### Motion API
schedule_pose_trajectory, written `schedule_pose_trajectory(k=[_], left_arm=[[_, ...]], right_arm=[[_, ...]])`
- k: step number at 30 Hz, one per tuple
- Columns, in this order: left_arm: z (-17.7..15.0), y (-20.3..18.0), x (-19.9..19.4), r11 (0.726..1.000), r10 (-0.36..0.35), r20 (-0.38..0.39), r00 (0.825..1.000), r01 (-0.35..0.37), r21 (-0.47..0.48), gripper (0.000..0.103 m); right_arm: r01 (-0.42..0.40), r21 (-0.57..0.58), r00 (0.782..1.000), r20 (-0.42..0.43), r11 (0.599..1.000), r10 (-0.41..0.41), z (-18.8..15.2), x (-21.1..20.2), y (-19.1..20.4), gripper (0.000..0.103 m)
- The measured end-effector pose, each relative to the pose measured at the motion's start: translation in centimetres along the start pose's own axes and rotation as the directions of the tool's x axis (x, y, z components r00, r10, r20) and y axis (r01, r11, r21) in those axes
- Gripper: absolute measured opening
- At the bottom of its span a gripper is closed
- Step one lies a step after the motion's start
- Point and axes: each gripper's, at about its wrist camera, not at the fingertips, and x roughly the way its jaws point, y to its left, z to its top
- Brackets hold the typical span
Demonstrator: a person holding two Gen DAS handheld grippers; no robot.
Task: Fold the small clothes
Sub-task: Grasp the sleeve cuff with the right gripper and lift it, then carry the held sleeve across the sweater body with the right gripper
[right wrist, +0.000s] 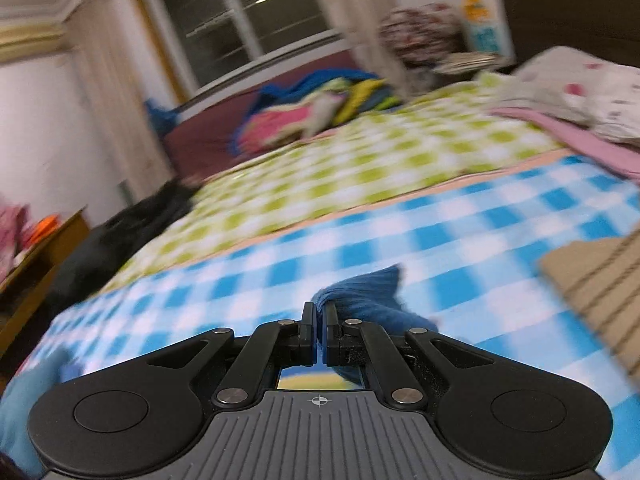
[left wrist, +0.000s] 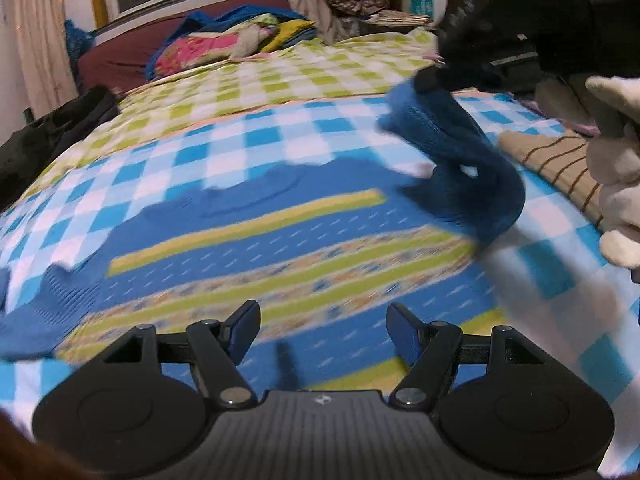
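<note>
Sweater [left wrist: 256, 240], blue with yellow-green bands, spread flat on the checked bed [left wrist: 280, 128]; one sleeve [left wrist: 460, 168] is raised off the body and arcs up to the right gripper [left wrist: 434, 76], seen dark and blurred at upper right of the left wrist view. In the right wrist view the right gripper [right wrist: 319, 320] has its jaws pressed together on the ribbed blue cuff [right wrist: 360, 292], so the sleeve end is pinched and carried above the bed. Left gripper [left wrist: 320, 332] hovers over the lower hem of the sweater with jaws standing wide apart and nothing between them. A tan striped cloth [left wrist: 560, 164] lies just beyond the sleeve, at the right edge of the bed; pillows and bundled bedding sit well apart at the far end.

Step in hand, as judged: folding the right sleeve inward across the chest, the first fold of the garment. Next move calls for drawing the cuff over the body toward the opposite side, laying it flat before the jaws part, while the free left gripper pins the body or takes the other sleeve. Motion blur hides how taut the sleeve is
</note>
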Motion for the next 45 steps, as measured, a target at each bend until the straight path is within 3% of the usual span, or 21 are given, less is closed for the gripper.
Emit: schedule_pose_trajectory(k=[6,12,18,30,34,38,41,45], left_arm=[[-3.0,4.4,-1.1,0.997,0.067,-0.017,0.998,-0.067,-0.036,0.075],[-4.7,7.4,-1.9,0.992,0.111,0.001,0.994,-0.11,-0.057,0.075],[-5.6,9.1,-2.0,0.989,0.122,-0.005,0.993,-0.122,-0.084,0.075],[-7.6,11.0,-2.9,0.983,0.135,0.023,0.991,-0.131,-0.126,0.075],[-8.3,11.9,-2.8,0.981,0.128,0.027,0.991,-0.123,-0.15,0.075],[-8.5,12.6,-2.9,0.979,0.124,0.036,0.992,-0.117,-0.168,0.075],[-8.6,13.1,-3.0,0.978,0.122,0.047,0.991,-0.112,-0.177,0.075],[-8.7,13.5,-3.1,0.976,0.114,0.058,0.992,-0.101,-0.19,0.075]], right_arm=[[-0.118,-0.129,0.99,-0.089,0.985,0.107,-4.4,2.1,6.8,0.002],[-0.143,-0.173,0.976,-0.19,0.974,0.109,-8.4,4.8,9.8,0.002],[-0.141,-0.188,0.97,-0.223,0.972,0.097,-9.9,5.3,10.3,0.006],[-0.135,-0.272,0.976,-0.202,0.953,0.081,-11.7,2.9,9.7,0.015],[-0.138,-0.239,0.972,-0.217,0.961,0.086,-11.3,3.2,9.4,0.035],[-0.139,-0.136,0.969,-0.223,0.981,0.107,-10.2,4.5,9.5,0.036],[-0.037,-0.188,0.977,-0.212,0.981,-0.004,-9.7,5.7,10.8,0.036],[0.093,-0.296,0.973,-0.176,0.951,-0.15,-9.5,7.3,12.6,0.035]])
